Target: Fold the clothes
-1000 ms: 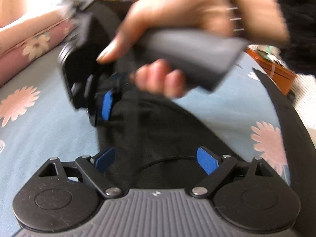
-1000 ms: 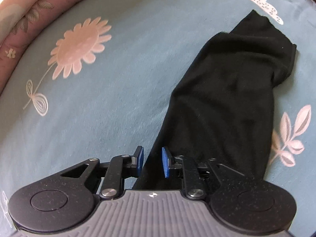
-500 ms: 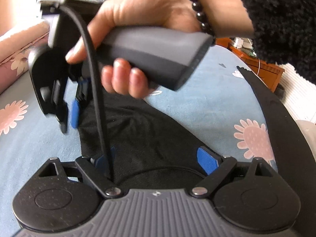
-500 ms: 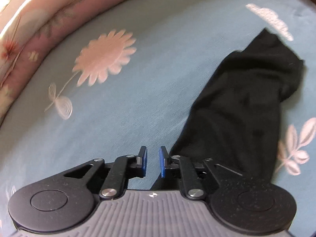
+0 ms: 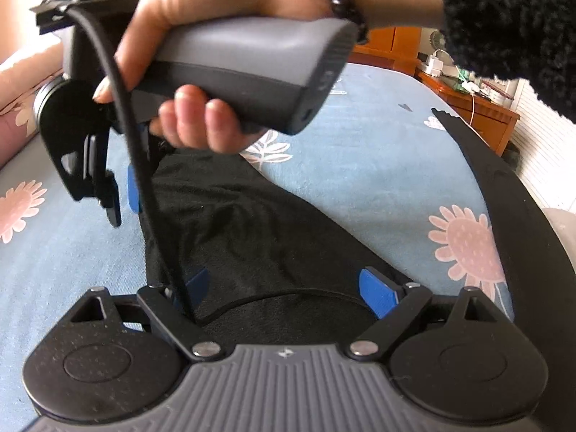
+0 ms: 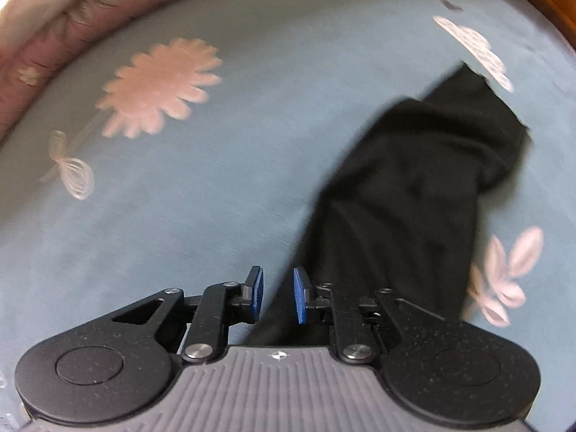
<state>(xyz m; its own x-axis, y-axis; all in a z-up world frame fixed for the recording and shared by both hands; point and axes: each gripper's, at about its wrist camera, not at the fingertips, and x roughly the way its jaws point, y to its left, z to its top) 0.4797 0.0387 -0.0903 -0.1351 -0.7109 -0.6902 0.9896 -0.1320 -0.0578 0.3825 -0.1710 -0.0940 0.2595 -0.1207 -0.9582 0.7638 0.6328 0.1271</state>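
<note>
Left fingers: left gripper [image 5: 284, 284] has its blue pads [image 5: 376, 289] spread wide over the near end of the black garment [image 5: 259, 230], clamping nothing
Right fingers: right gripper [image 6: 277, 295] shows a narrow gap between pads, bare sheet visible through it, so nothing is pinched; garment edge sits just right of them
Garment: long narrow black strip on the blue floral bedsheet [image 5: 378, 165], running near to far; whether it is already folded cannot be told
Likely reason: one gripper at each end suits taking both ends of the strip
Right hand [image 5: 216, 72]: wrapped round the grey handle, gripper tilted down at the far end, cable [image 5: 140, 165] trailing
Far: pink bolster [image 6: 54, 21], wooden furniture [image 5: 478, 115]
</note>
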